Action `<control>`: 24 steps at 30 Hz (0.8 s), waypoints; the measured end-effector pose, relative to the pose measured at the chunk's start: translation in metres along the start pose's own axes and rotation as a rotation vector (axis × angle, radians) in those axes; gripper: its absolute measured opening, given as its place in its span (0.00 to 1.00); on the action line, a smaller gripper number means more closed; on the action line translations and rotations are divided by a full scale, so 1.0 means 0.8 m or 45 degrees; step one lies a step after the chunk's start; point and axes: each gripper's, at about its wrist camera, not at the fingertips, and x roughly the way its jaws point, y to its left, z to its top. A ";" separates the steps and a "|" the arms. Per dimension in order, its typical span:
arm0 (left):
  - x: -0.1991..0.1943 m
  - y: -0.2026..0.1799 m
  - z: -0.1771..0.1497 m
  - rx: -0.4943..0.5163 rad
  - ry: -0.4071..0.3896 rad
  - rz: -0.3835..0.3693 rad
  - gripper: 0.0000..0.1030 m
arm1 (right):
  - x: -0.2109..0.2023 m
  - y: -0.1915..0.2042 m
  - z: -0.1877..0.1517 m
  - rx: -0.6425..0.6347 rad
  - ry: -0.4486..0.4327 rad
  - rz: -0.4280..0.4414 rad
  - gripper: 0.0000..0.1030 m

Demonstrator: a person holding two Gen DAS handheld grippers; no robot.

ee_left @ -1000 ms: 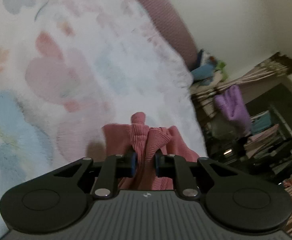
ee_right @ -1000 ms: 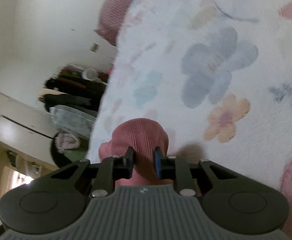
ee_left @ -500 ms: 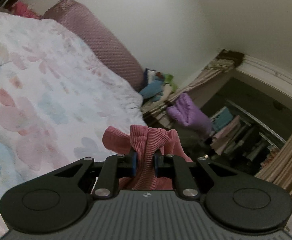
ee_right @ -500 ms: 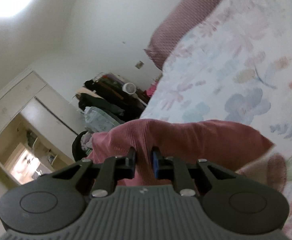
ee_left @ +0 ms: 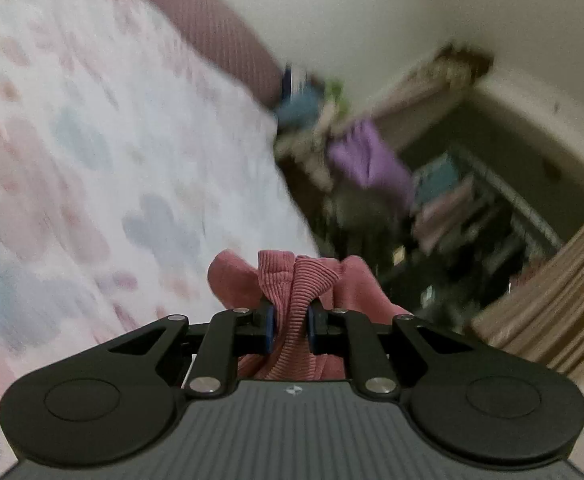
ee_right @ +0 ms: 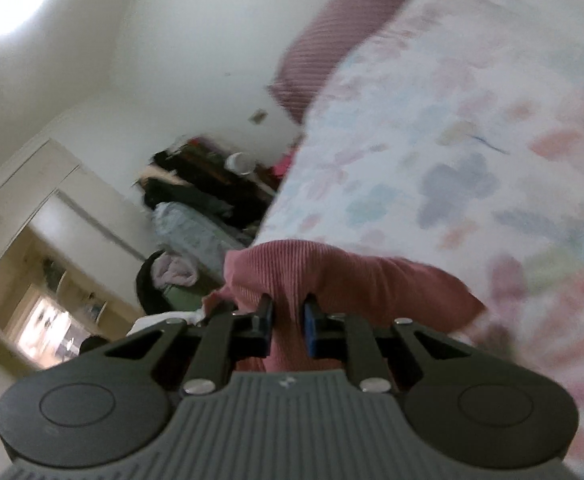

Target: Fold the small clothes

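A small pink ribbed garment (ee_left: 292, 280) is bunched between the fingers of my left gripper (ee_left: 290, 326), which is shut on it and holds it up over the bed's edge. In the right wrist view the same pink garment (ee_right: 332, 272) stretches away to the right, and my right gripper (ee_right: 288, 322) is shut on its near edge. Both views are blurred by motion. The lower part of the garment is hidden behind the grippers.
A white bedspread with pastel flowers (ee_left: 92, 140) (ee_right: 472, 140) lies under the garment, with a dusty-pink pillow (ee_left: 220, 32) (ee_right: 332, 28) by the wall. Cluttered shelves with a purple glove (ee_left: 368, 160) stand right of the bed; a clothes pile (ee_right: 196, 208) and a wardrobe (ee_right: 32, 200) stand left.
Both grippers lifted the pink garment off the bedspread and spread it between them; since half a second ago the views have tilted back down toward the bed, with motion blur.
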 end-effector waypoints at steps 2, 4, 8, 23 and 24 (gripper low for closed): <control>0.047 0.000 -0.012 0.015 0.125 0.024 0.15 | -0.025 -0.032 -0.011 0.084 -0.010 -0.077 0.10; 0.092 -0.001 -0.027 0.044 0.238 0.033 0.16 | -0.050 -0.067 -0.022 0.171 -0.030 -0.170 0.08; 0.185 -0.004 -0.047 0.127 0.431 0.080 0.16 | -0.087 -0.138 -0.037 0.350 -0.068 -0.308 0.04; 0.297 0.034 -0.080 0.232 0.851 0.260 0.51 | -0.086 -0.211 -0.041 0.549 -0.133 -0.440 0.64; 0.308 0.034 -0.078 0.210 0.874 0.245 0.55 | -0.083 -0.212 -0.044 0.558 -0.124 -0.464 0.65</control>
